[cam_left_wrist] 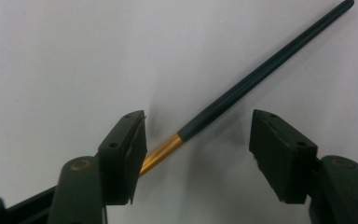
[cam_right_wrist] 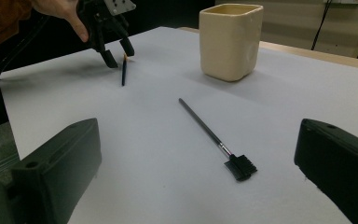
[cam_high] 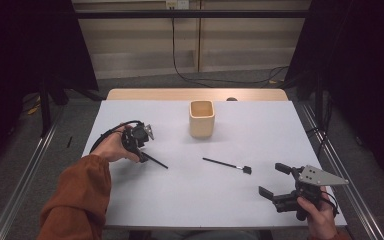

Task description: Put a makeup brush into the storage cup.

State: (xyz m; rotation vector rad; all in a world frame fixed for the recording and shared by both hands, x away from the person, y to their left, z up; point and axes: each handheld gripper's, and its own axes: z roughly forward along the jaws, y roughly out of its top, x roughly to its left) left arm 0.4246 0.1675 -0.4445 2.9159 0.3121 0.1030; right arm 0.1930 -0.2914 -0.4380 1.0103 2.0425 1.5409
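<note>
A thin dark brush (cam_high: pixel 156 162) with a gold ferrule lies on the white table (cam_high: pixel 205 200) at the left. My left gripper (cam_high: pixel 142 158) points down over its near end. In the left gripper view the brush (cam_left_wrist: pixel 261 74) runs between the jaws of my left gripper (cam_left_wrist: pixel 198 126), its ferrule close to the left pad (cam_left_wrist: pixel 133 149), and the right pad stands apart from it. My right gripper (cam_high: pixel 271 178) hovers open near the front right edge with nothing in it. A second dark brush (cam_high: pixel 225 164) with a comb head lies ahead of my right gripper (cam_right_wrist: pixel 198 140).
A cream square cup (cam_high: pixel 201 119) stands upright at the middle back of the table. The table's far wooden edge (cam_high: pixel 195 94) lies behind it. A metal rail (cam_high: pixel 20 175) runs along the left side of the table.
</note>
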